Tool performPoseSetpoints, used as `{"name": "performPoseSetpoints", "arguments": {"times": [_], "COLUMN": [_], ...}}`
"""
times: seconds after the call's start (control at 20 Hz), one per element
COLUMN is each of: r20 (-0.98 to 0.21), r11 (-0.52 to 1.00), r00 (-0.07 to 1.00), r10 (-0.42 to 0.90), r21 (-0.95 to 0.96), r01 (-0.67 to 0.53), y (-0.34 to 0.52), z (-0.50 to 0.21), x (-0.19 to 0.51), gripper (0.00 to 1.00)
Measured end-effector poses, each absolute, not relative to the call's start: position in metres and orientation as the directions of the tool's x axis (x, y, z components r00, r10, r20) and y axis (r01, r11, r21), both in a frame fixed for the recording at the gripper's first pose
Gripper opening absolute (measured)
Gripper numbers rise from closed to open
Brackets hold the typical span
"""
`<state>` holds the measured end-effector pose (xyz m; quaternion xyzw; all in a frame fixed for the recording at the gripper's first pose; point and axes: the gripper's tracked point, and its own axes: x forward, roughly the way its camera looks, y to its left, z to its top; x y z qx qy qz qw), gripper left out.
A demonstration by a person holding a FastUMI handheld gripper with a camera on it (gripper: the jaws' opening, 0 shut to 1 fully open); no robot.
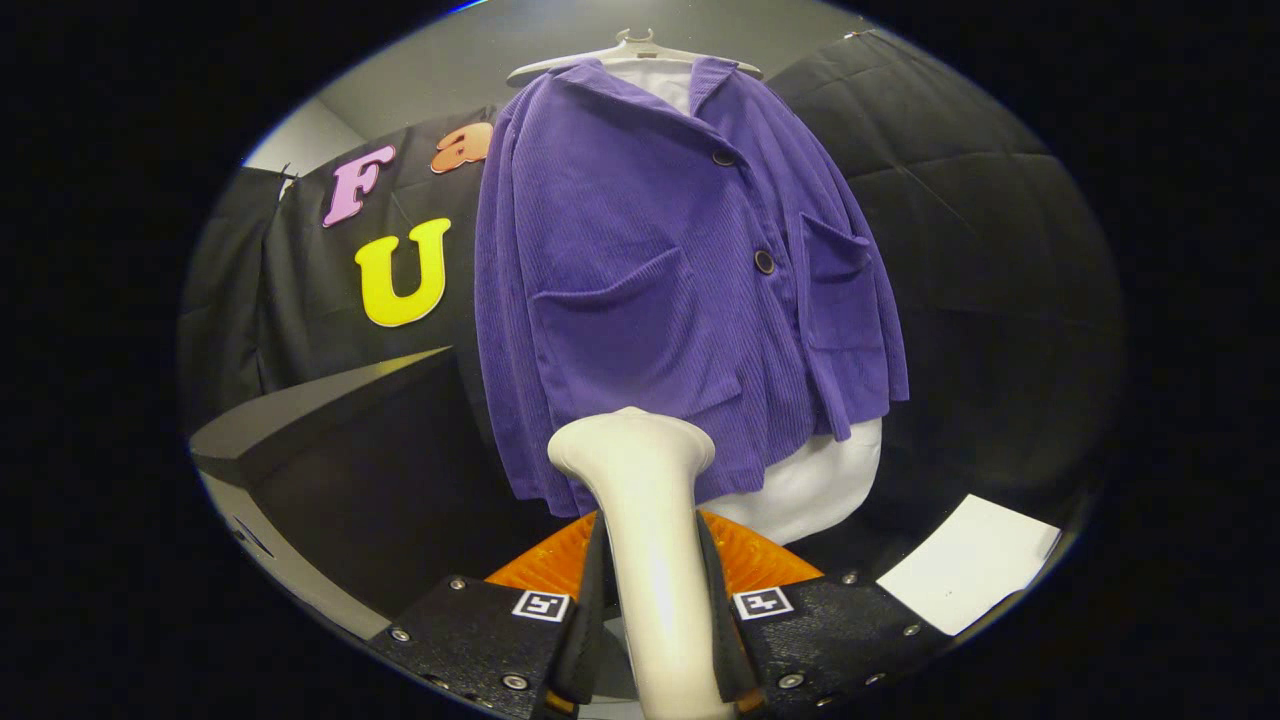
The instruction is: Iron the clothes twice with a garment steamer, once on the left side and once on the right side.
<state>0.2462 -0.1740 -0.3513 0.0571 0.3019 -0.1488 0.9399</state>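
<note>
A purple corduroy jacket [640,270] hangs on a white hanger [633,50] over a white garment [810,485], straight ahead of the fingers. My gripper [655,600] is shut on the white garment steamer [645,520], with both black fingers [590,610] pressing its handle from either side. The steamer's flared head [632,448] points up and forward, level with the jacket's lower hem, a little left of its button line. Whether the head touches the cloth, I cannot tell. The jacket has two front pockets and two dark buttons.
A dark box-like block with a grey top [340,450] stands left of the jacket, low down. A white sheet [965,565] lies to the lower right. An orange ribbed piece [745,555] sits just behind the fingers.
</note>
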Motion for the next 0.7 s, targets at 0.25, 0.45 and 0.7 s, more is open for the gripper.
{"name": "performPoseSetpoints", "arguments": {"times": [0.25,0.45,0.7], "r20": [-0.551,-0.475,-0.352], "r11": [0.952,0.940,0.924], "r00": [0.792,0.828,0.868], "r10": [-0.261,-0.298,-0.350], "r21": [-0.012,0.004,0.025], "r01": [0.305,0.341,0.382], "y": [-0.167,-0.170,-0.185], "z": [-0.326,-0.262,-0.173], "x": [0.227,0.228,0.250], "gripper": [0.45,0.45,0.46]}}
